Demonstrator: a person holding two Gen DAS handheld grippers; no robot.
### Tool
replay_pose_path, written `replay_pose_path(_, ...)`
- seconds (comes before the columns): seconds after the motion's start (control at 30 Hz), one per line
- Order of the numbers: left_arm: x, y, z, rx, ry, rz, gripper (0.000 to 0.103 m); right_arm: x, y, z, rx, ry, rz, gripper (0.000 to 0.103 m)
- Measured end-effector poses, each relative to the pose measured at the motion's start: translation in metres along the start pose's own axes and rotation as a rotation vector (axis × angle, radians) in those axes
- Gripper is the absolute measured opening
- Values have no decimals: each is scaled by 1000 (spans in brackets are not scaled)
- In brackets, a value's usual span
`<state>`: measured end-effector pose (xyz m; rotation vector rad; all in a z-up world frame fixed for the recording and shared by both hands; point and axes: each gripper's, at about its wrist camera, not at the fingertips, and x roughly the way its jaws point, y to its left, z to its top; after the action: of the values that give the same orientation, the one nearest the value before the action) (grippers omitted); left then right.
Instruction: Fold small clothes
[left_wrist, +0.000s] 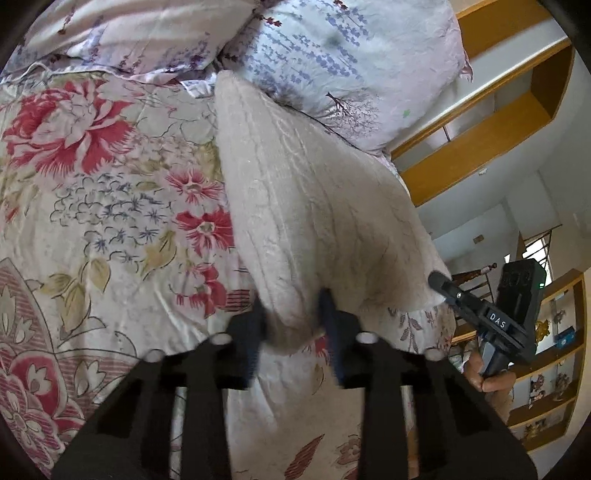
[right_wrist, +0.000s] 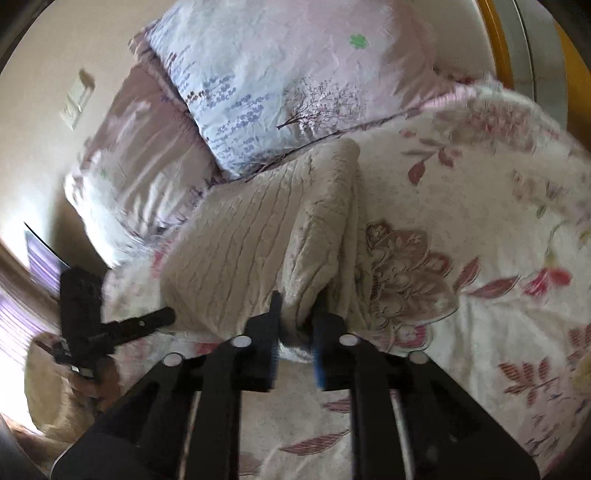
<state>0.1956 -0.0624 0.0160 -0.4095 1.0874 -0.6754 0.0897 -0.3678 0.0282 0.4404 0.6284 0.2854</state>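
The left gripper (left_wrist: 293, 321) pinches a near corner of the beige ribbed garment (left_wrist: 306, 206); the right gripper (right_wrist: 299, 317) pinches another. The cloth stretches ahead of the fingers over the floral bedspread (left_wrist: 110, 206), toward the pillow (right_wrist: 280, 81) beyond.

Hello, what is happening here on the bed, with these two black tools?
A person holds a gripper in each hand and folds a beige ribbed garment on a floral bedspread. The left gripper and the right gripper are both shut on its near edge. Its far end lies by the pillows.
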Motion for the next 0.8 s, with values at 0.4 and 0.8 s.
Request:
replay_pose_path(0.4, 0, 6, -8, 34, 12, -10, 16, 15, -19, -14, -83, -19, -281, 9)
replay_pose_path(0.8, -11, 1, 20, 15, -49, 33, 72, 3, -37, 32, 219, -42, 54, 47)
